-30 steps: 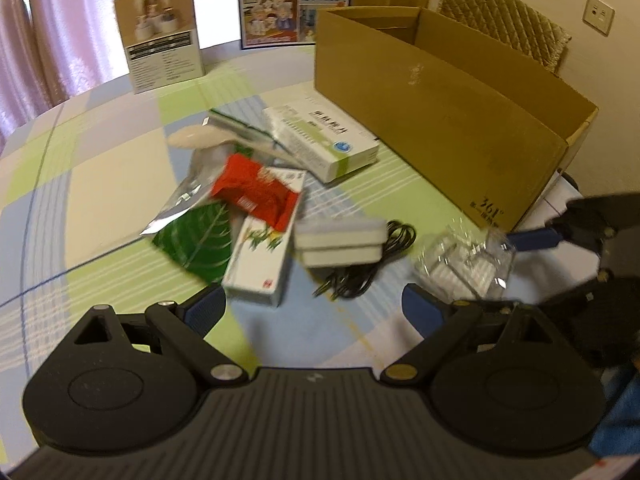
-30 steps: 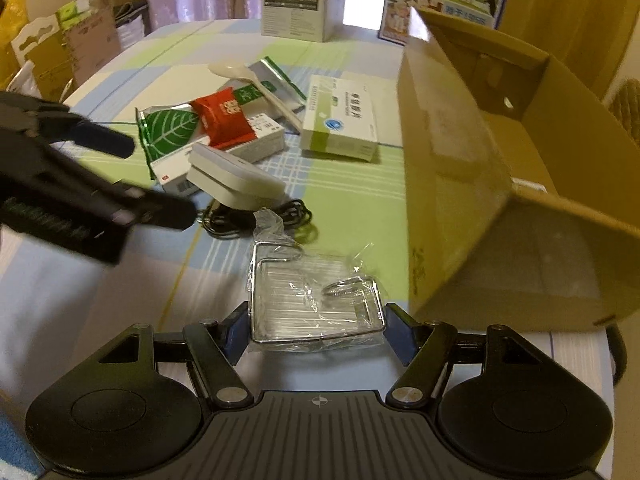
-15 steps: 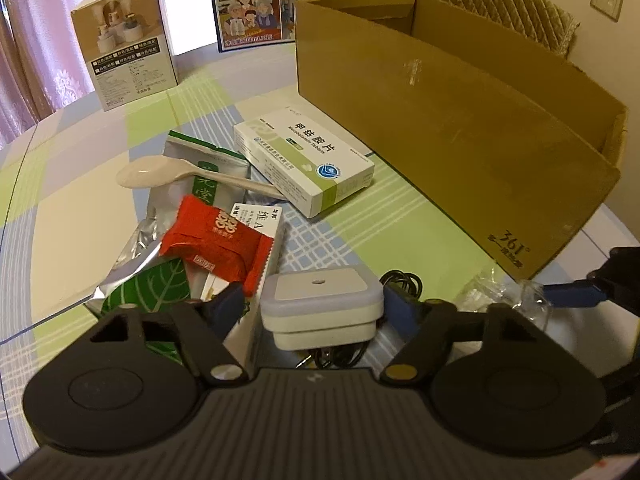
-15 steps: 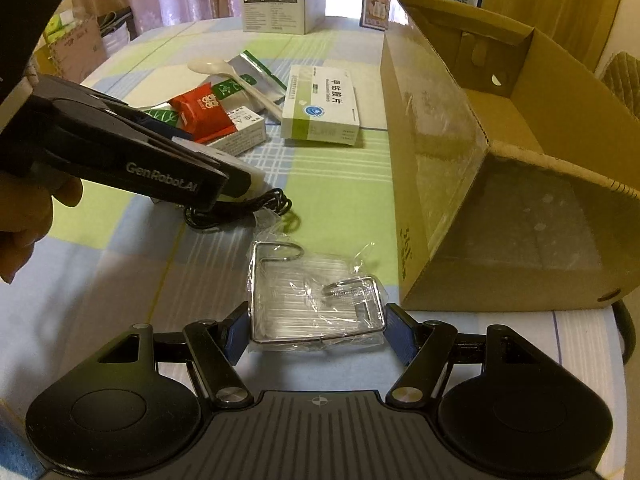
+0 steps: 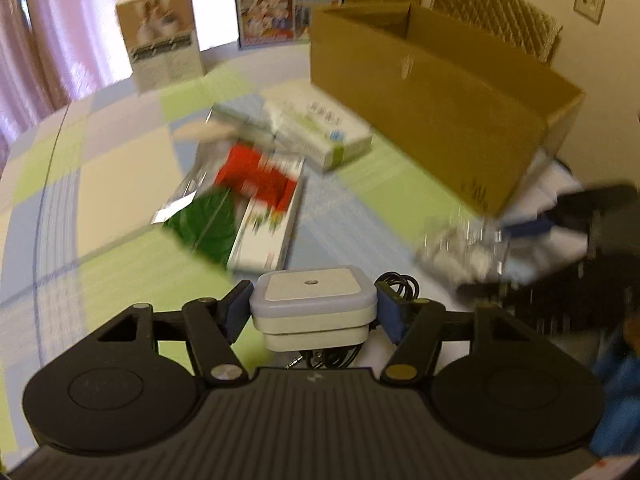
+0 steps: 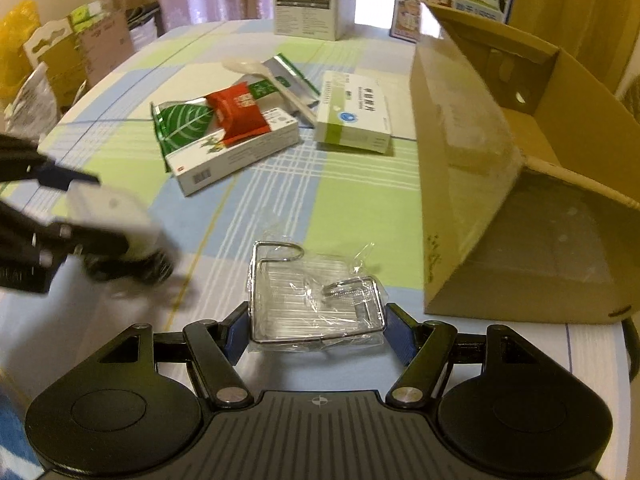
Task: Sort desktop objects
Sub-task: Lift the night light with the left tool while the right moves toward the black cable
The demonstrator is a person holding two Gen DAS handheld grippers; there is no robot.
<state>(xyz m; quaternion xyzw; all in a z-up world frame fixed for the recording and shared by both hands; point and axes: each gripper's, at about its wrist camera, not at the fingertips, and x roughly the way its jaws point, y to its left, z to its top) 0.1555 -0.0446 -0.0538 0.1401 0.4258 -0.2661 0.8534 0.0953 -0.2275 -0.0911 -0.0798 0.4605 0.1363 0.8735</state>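
Note:
A white square charger [image 5: 312,292] with a black cable [image 5: 400,284] sits between the blue pads of my left gripper [image 5: 314,310]. The jaws are closing and the pads press on its sides. In the right wrist view the same charger [image 6: 112,216] shows blurred at the left. My right gripper [image 6: 316,334] is shut on a wire rack in a clear plastic bag [image 6: 316,296], low over the tablecloth. An open cardboard box [image 6: 460,160] stands just right of the rack.
In the middle of the table lie a red packet [image 6: 238,114], a green leaf pouch [image 6: 180,120], a long white carton [image 6: 240,152], a medicine box [image 6: 354,114] and a plastic spoon [image 6: 256,70]. Two upright boxes [image 6: 306,8] stand at the far edge. A chair [image 5: 496,16] stands behind the cardboard box.
My left gripper came down over the charger, narrowed onto it, and has pulled it away from the pile toward me. The right gripper has kept still on the rack.

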